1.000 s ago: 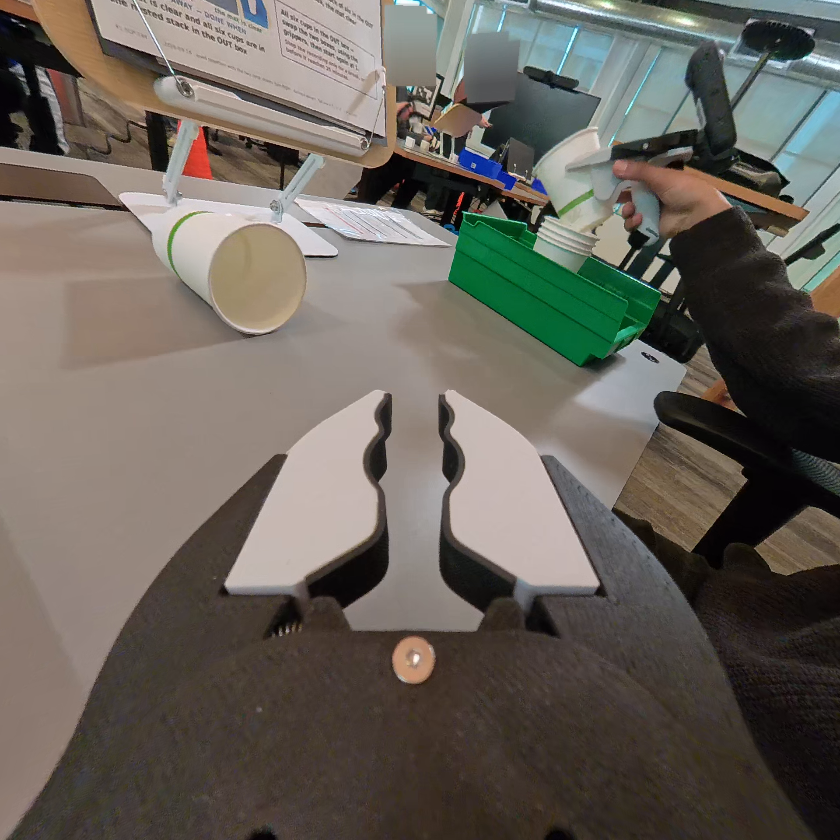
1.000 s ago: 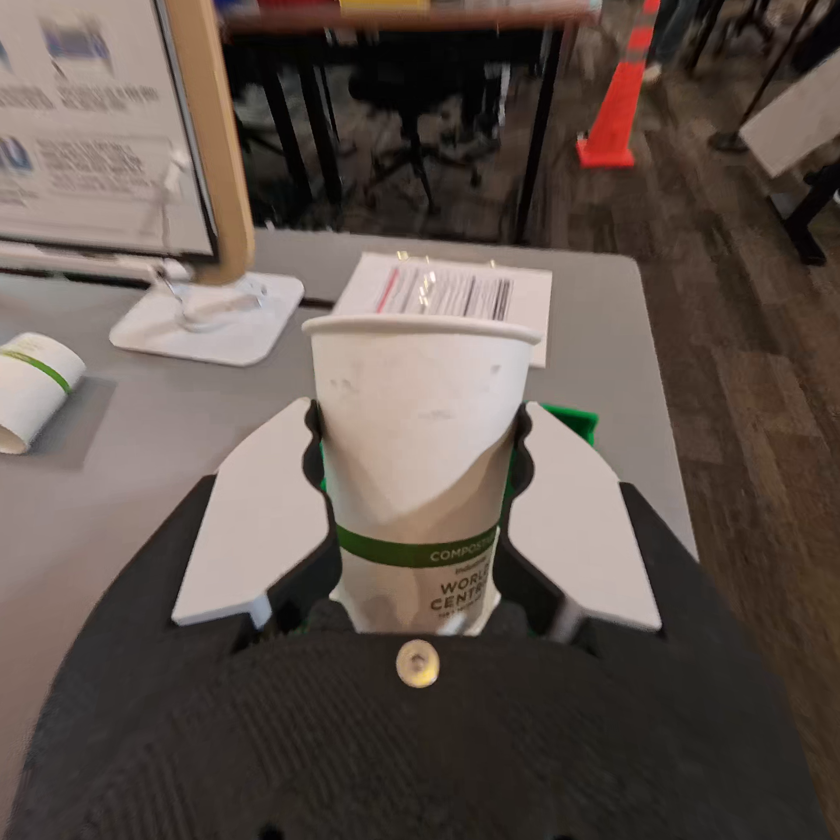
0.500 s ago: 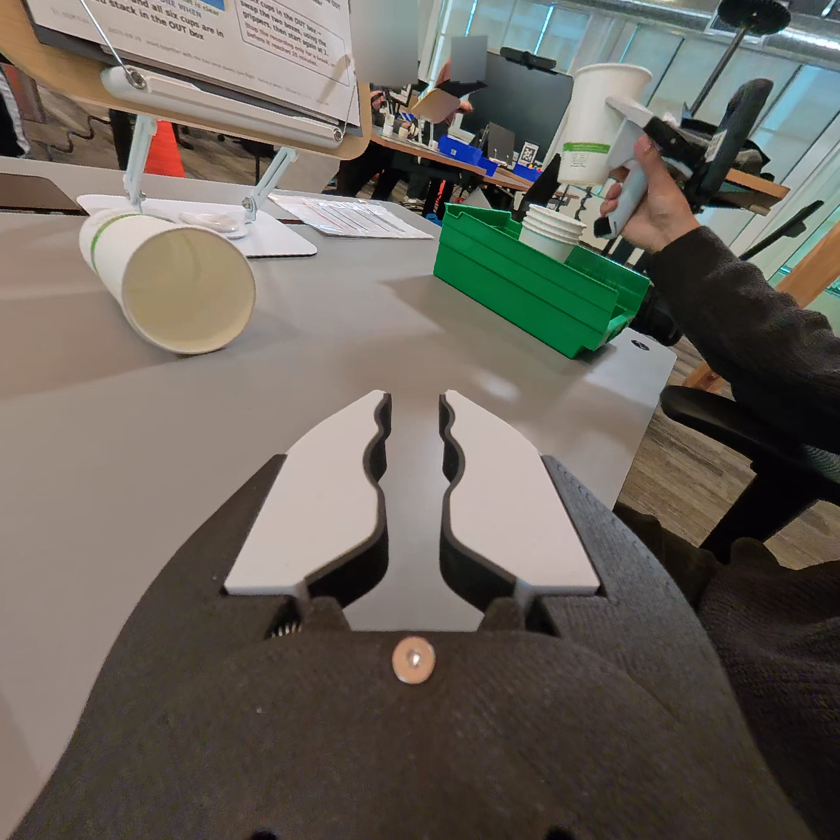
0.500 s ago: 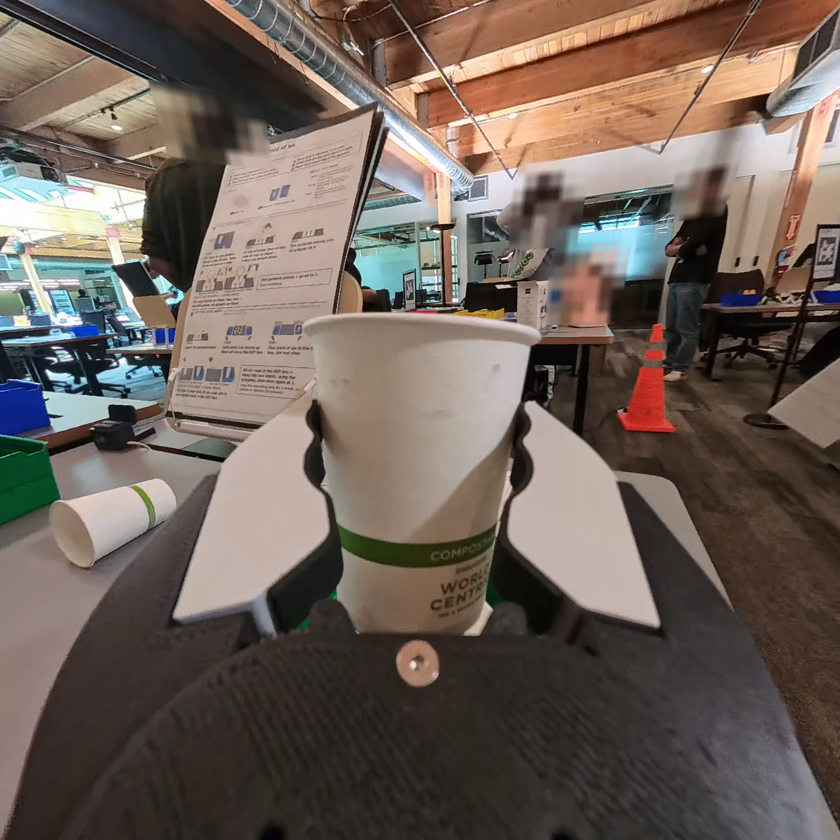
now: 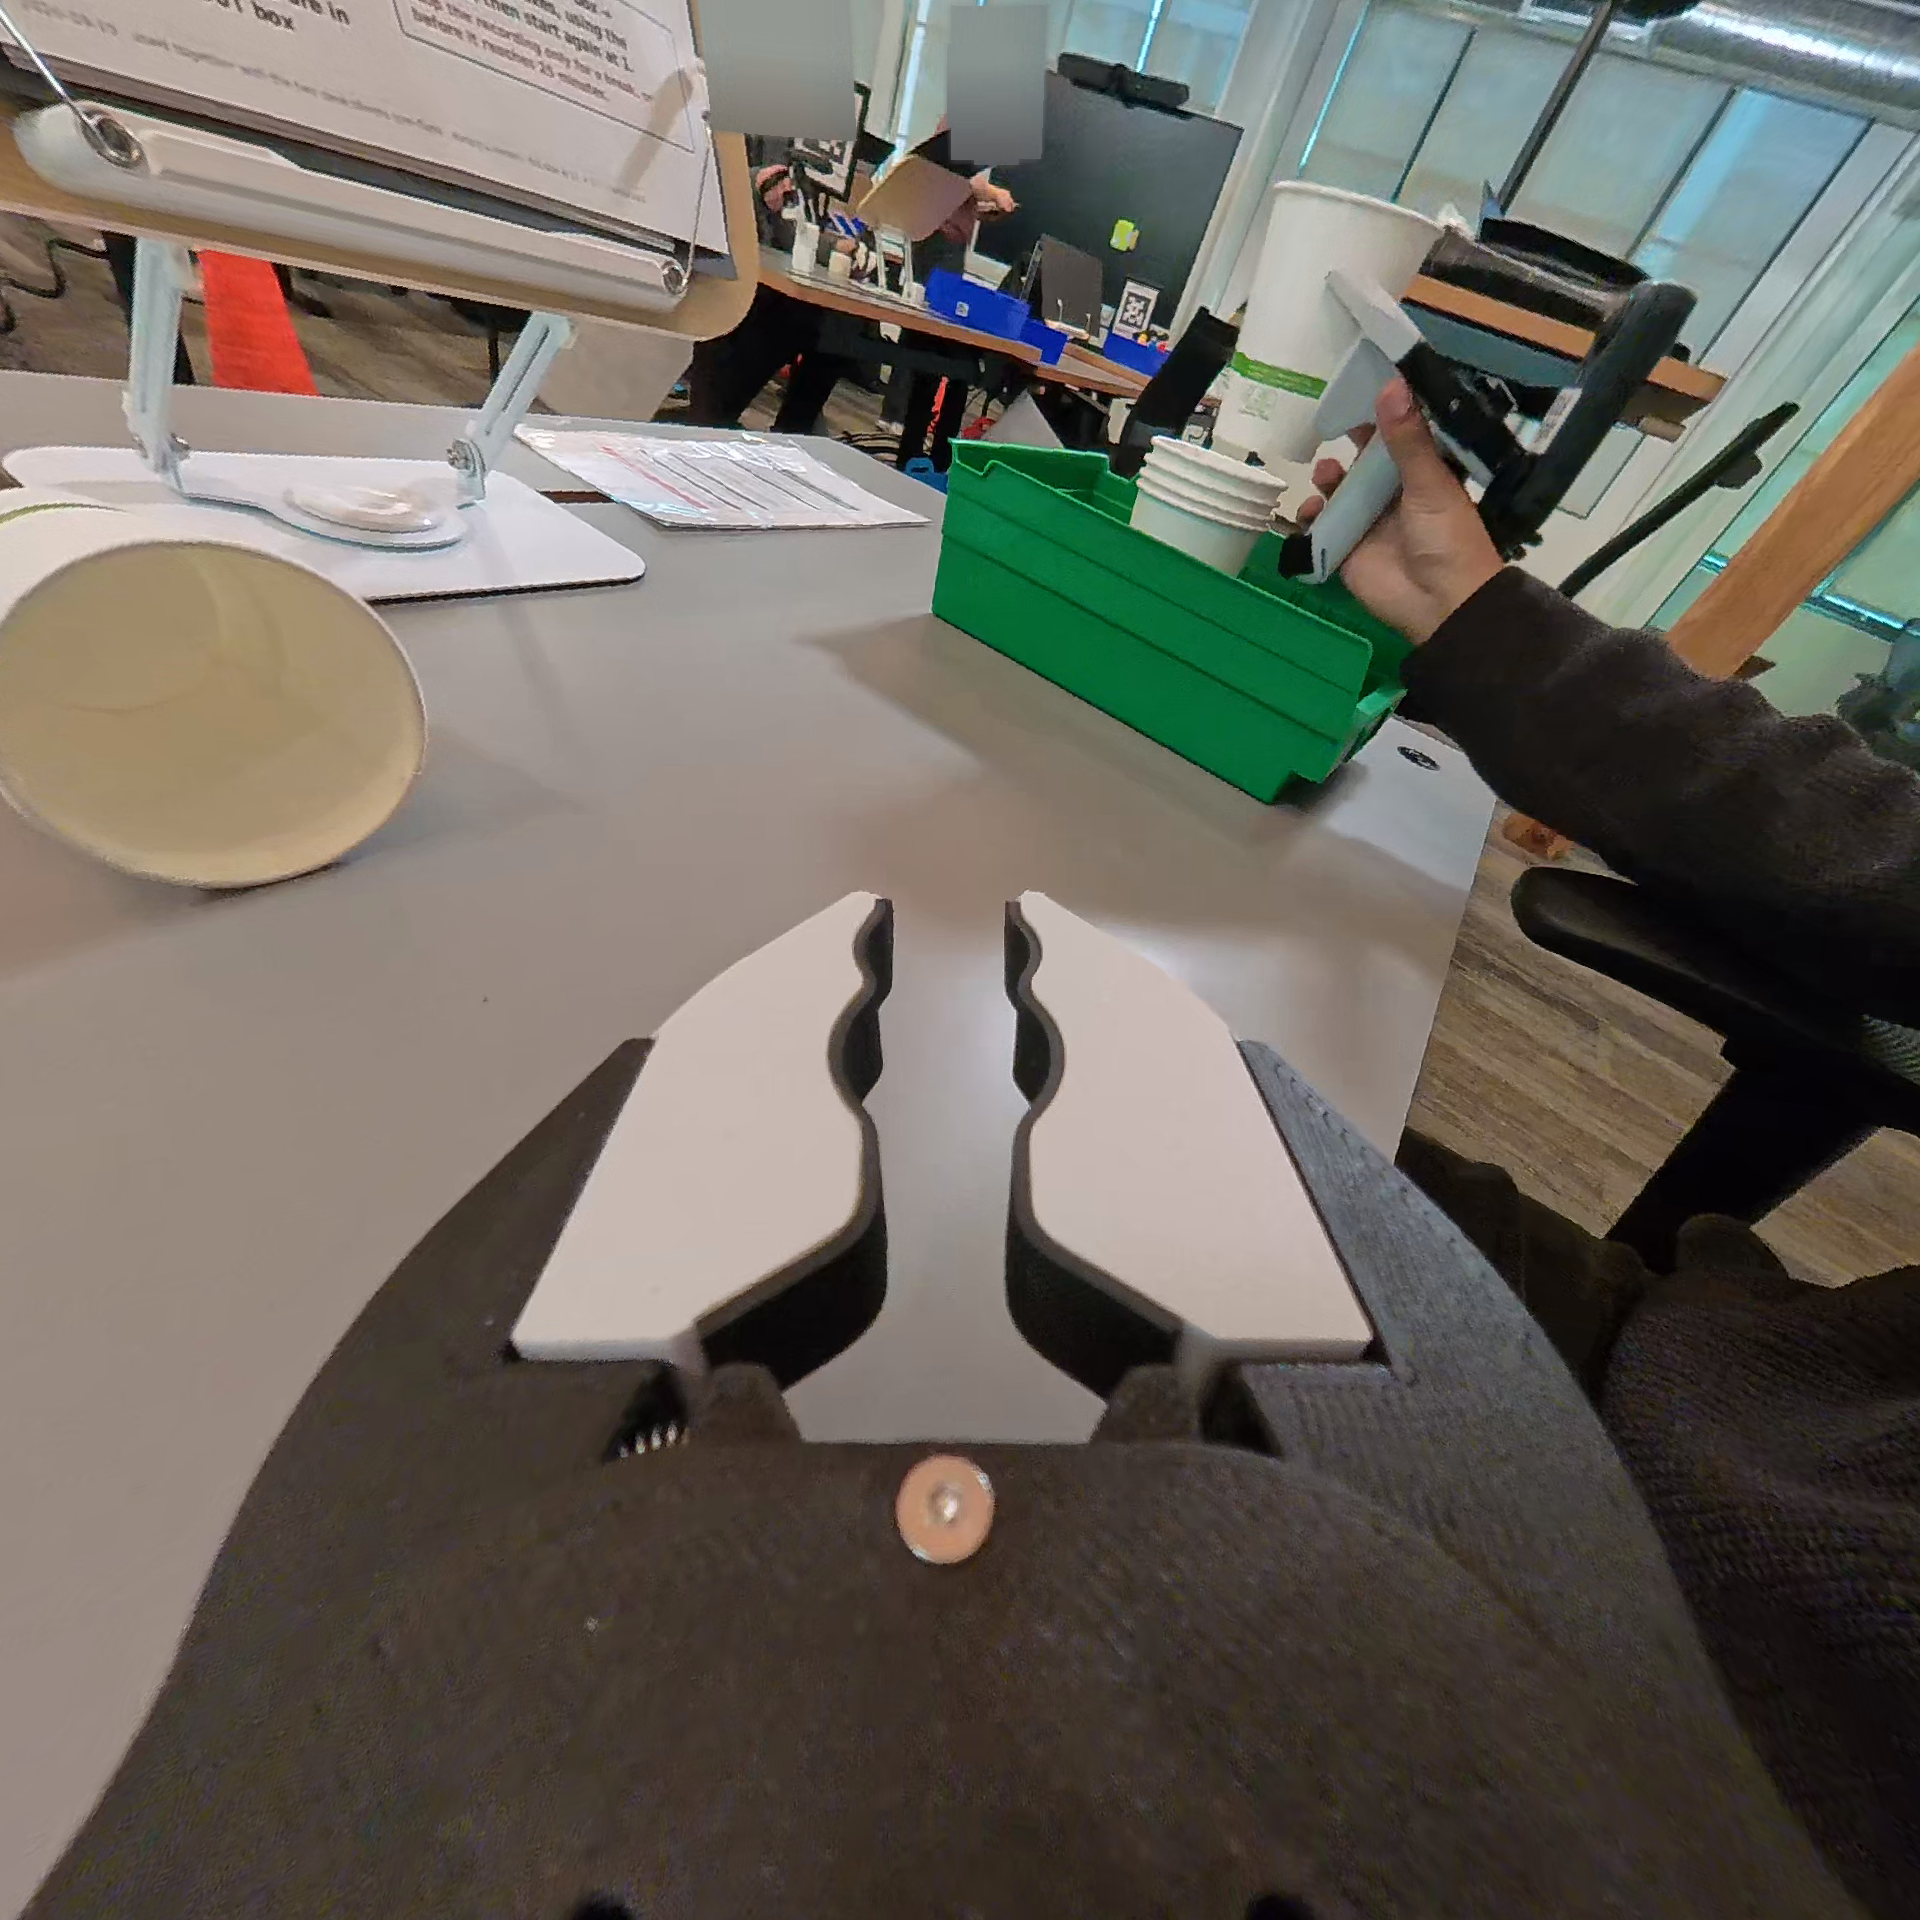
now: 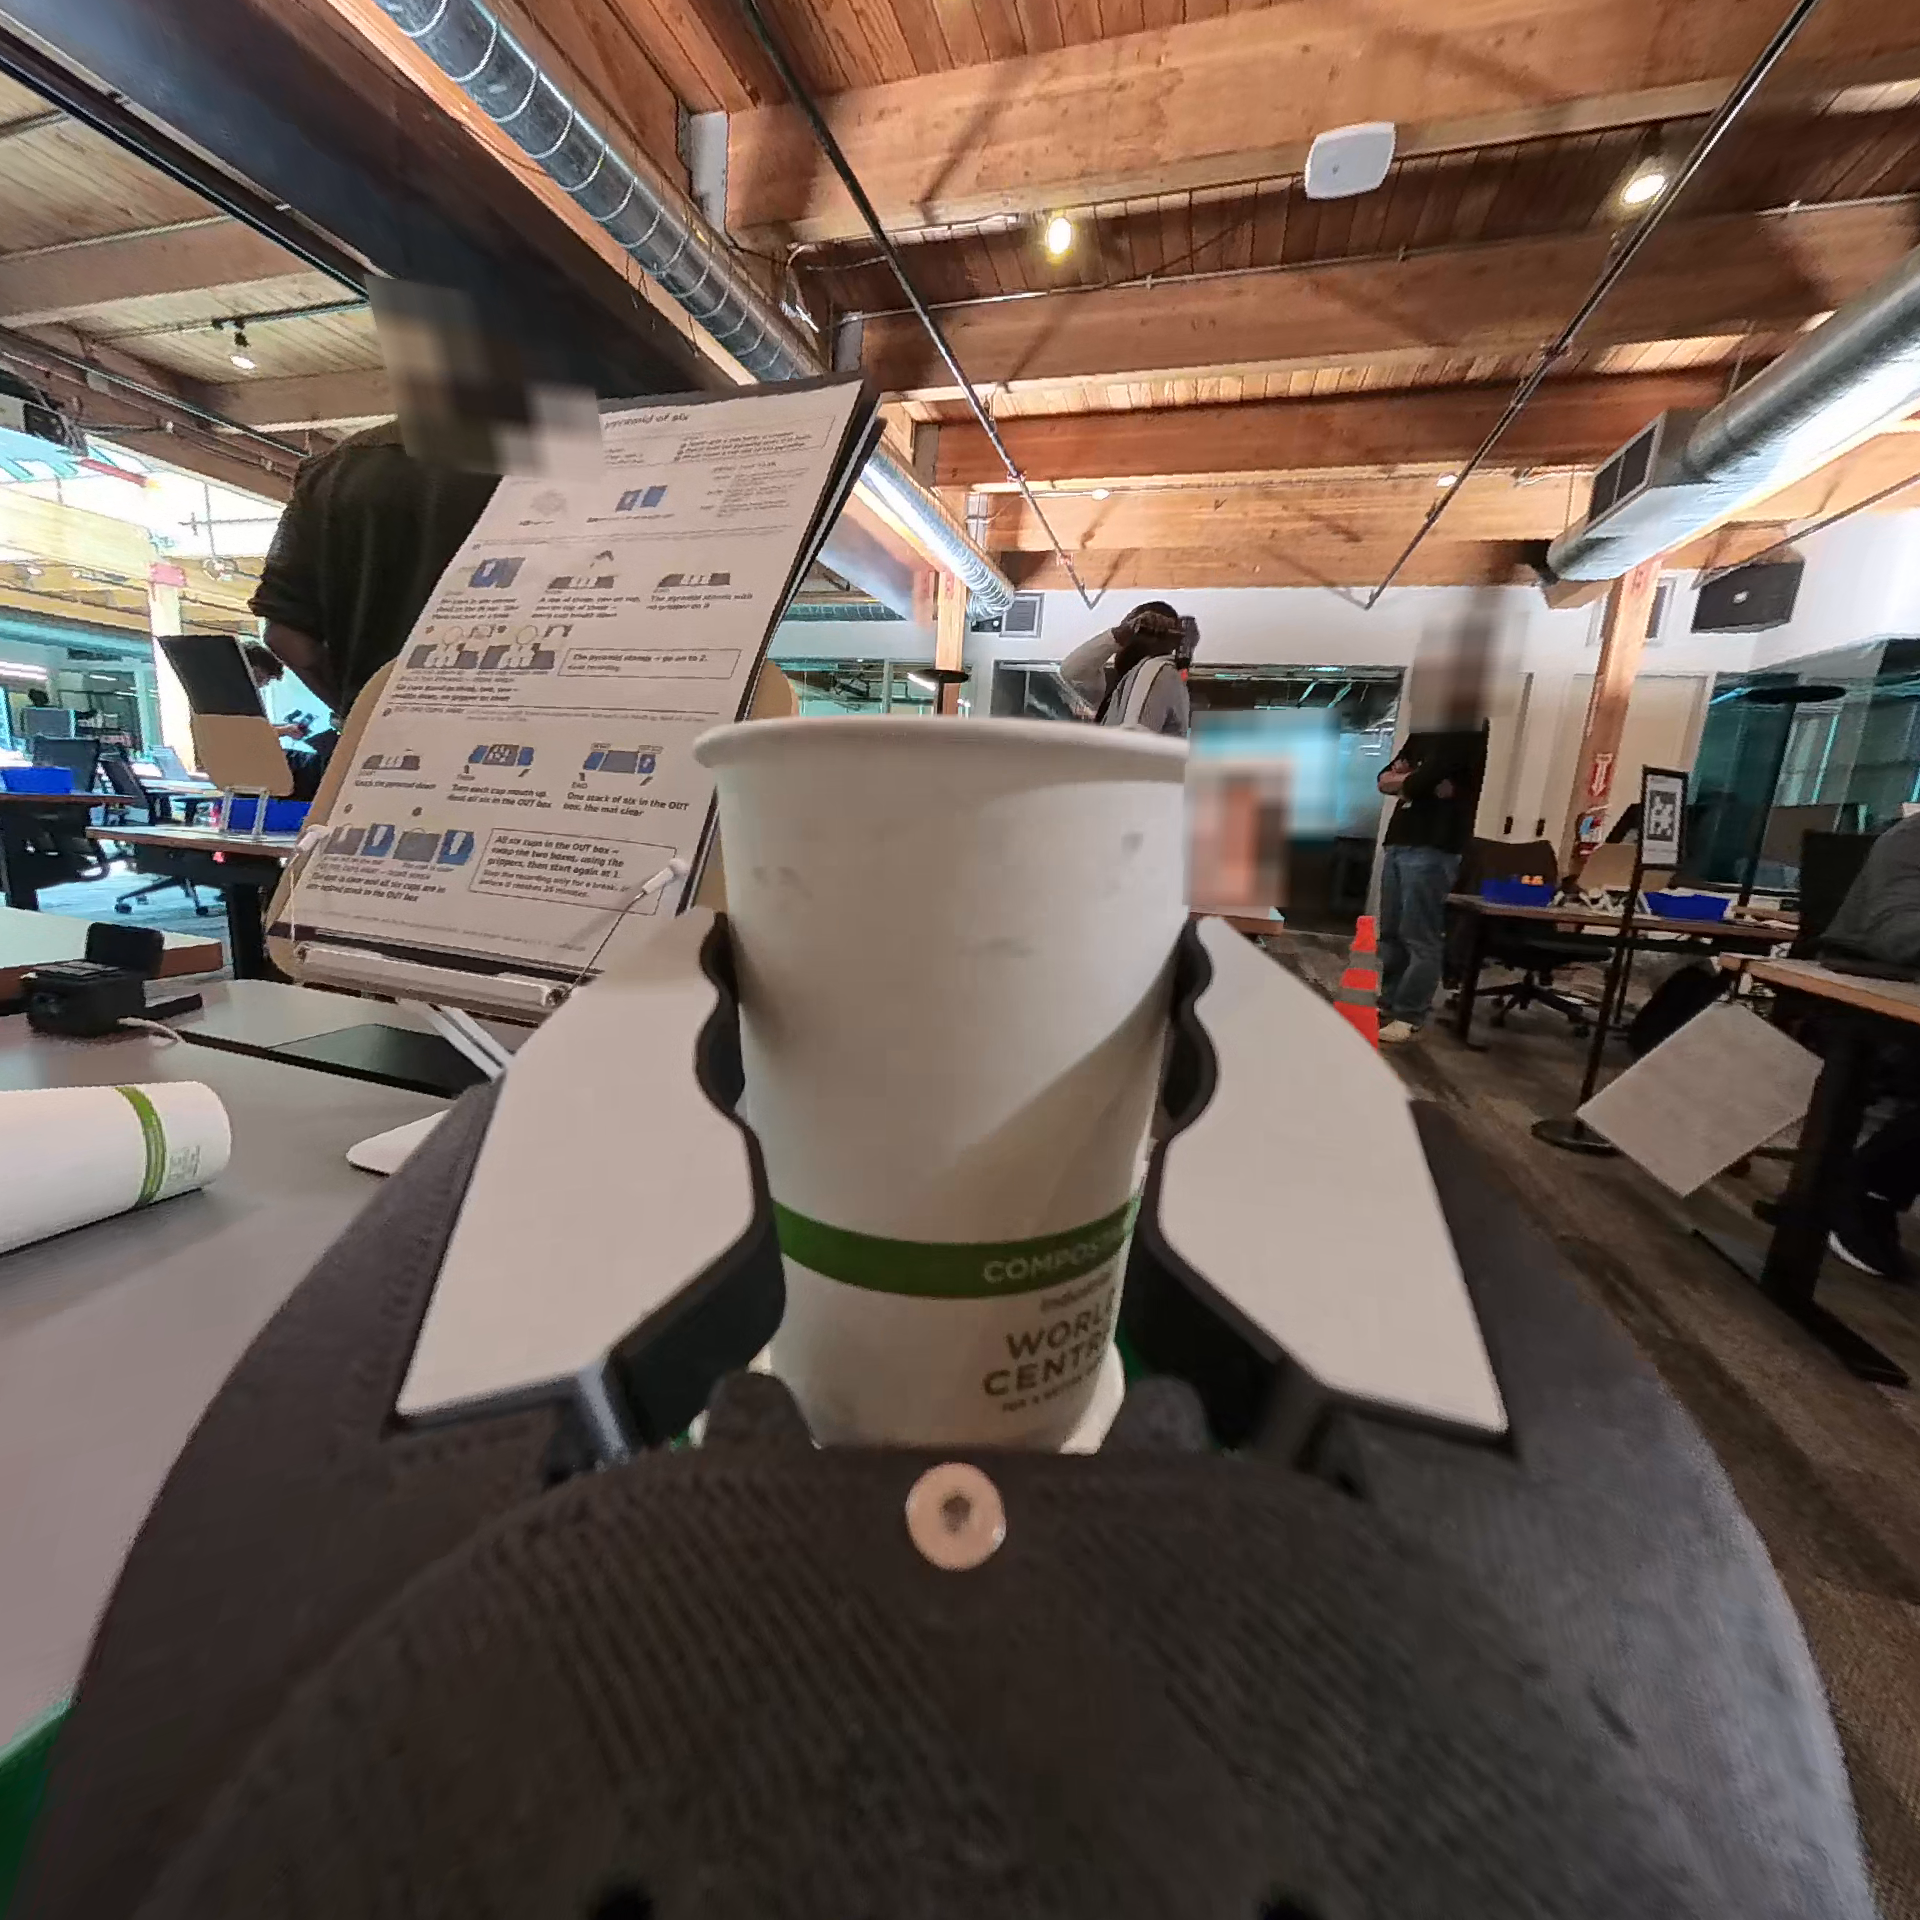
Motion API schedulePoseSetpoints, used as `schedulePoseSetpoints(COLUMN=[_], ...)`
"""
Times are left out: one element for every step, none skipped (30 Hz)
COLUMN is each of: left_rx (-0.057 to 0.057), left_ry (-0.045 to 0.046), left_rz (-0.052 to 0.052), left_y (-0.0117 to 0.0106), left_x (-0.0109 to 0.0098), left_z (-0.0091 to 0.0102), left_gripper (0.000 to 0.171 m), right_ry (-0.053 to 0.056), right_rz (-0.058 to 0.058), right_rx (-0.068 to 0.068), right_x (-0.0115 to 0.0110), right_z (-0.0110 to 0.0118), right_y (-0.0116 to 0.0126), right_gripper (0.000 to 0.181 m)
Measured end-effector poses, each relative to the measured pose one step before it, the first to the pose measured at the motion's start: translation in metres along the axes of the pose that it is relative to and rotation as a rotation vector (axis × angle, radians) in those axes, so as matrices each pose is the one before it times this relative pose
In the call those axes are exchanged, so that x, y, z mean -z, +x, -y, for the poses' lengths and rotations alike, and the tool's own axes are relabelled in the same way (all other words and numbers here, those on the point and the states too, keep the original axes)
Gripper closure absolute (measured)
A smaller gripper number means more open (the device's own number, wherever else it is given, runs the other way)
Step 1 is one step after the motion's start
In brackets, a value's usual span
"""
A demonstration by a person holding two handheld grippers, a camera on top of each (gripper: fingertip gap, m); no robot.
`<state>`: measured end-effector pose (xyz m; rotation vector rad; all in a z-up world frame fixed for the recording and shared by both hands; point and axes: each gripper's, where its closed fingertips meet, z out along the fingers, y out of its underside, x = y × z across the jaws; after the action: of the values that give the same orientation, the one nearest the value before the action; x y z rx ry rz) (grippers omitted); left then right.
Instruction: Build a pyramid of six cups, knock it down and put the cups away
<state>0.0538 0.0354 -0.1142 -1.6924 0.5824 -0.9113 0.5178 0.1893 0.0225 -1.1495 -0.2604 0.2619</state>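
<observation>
My left gripper [image 5: 945, 914] hovers low over the grey table [image 5: 675, 727], its jaws nearly together with a narrow gap and nothing between them. A white paper cup with a green band [image 5: 197, 707] lies on its side ahead to the left, mouth toward me; it also shows in the right wrist view [image 6: 94, 1153]. My right gripper [image 6: 956, 935] is shut on an upright paper cup [image 6: 951, 987]. In the left wrist view that gripper [image 5: 1351, 343] holds the cup [image 5: 1309, 301] just above a stack of cups [image 5: 1200, 509] in a green bin [image 5: 1143, 644].
A document stand with a printed sheet [image 5: 364, 135] stands at the back of the table, with a paper sheet [image 5: 717, 483] beside it. A black chair [image 5: 1714, 1039] sits off the table's right edge. Desks, people and an orange cone [image 6: 1361, 987] lie beyond.
The right gripper swung its cup from tilted to upright and brought it near the stack in the bin. My left gripper moved closer to the lying cup, jaws unchanged.
</observation>
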Motion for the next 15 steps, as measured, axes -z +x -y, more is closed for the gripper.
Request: schedulePoseSetpoints(left_rx=[0.0002,0.0001,-0.0005,-0.0008,-0.001,-0.0012,-0.0013,-0.0018,-0.0014,0.0001,0.0017,0.0022,0.0012,-0.0005,-0.0014], left_ry=[-0.001,-0.00101,-0.00127,-0.00174,-0.00171,-0.00214,-0.00291,-0.00231,-0.00073,0.0003,-0.00004,-0.00116,-0.00169,-0.00131,-0.00057], left_rz=[-0.0029,-0.0028,-0.0024,-0.0016,-0.0013,-0.0007,0.0001,0.0009,0.0014,0.0009,-0.0002,-0.0009,-0.001,-0.0007,-0.0004], left_y=[0.00011,0.00016,0.00024,0.00017,0.00013,0.00024,0.00004,-0.00008,-0.0002,-0.00017,-0.00018,-0.00004,-0.00001,0.0002,0.00023], left_x=[-0.00089,-0.00083,-0.00068,-0.0006,-0.00047,-0.00028,-0.00005,0.00004,0.00011,0.00006,0.00002,-0.00013,-0.00016,-0.00017,-0.00013], left_z=[-0.00002,-0.00005,-0.00005,-0.00024,-0.00025,-0.0005,-0.00049,-0.00044,-0.00012,0.00004,-0.00012,-0.00034,-0.00032,-0.00028,-0.00002], left_gripper=[0.15,0.15,0.15,0.15,0.15,0.15,0.15,0.15,0.15,0.15,0.15,0.15,0.15,0.15,0.15], right_ry=[0.0053,0.0084,0.0078,0.0101,0.0116,0.0079,0.0052,0.0016,-0.004,-0.0031,-0.0052,-0.007,-0.0072,-0.0046,0.0012], right_rz=[-0.0041,-0.0032,-0.0069,-0.012,-0.0125,-0.0109,-0.0042,0.002,-0.0066,-0.0234,-0.02,-0.0006,0.014,0.0134,0.0068], right_rx=[-0.0027,-0.0079,-0.0081,-0.0042,-0.001,-0.0015,-0.0072,-0.0105,0.0,0.0205,0.0274,0.0114,-0.0103,-0.0193,-0.0139], right_x=[0.00091,0.0008,0.00045,0.00062,0.00042,0.00029,-0.00004,-0.00012,-0.00002,0.00054,0.00071,0.00029,-0.00011,-0.00025,-0.00016], right_z=[-0.00166,-0.00155,-0.00169,-0.00105,-0.00012,-0.00002,-0.00018,-0.00103,-0.00191,-0.00143,-0.00122,-0.00142,-0.0016,-0.00135,-0.00045], right_y=[-0.00026,-0.00052,0.0,0.00095,0.00123,0.00159,0.00077,-0.00012,0.00103,0.00278,0.00236,0.00007,-0.00152,-0.00136,-0.00086], right_gripper=[0.099,0.099,0.099,0.099,0.099,0.099,0.099,0.099,0.098,0.099,0.099,0.098,0.098,0.098,0.098])
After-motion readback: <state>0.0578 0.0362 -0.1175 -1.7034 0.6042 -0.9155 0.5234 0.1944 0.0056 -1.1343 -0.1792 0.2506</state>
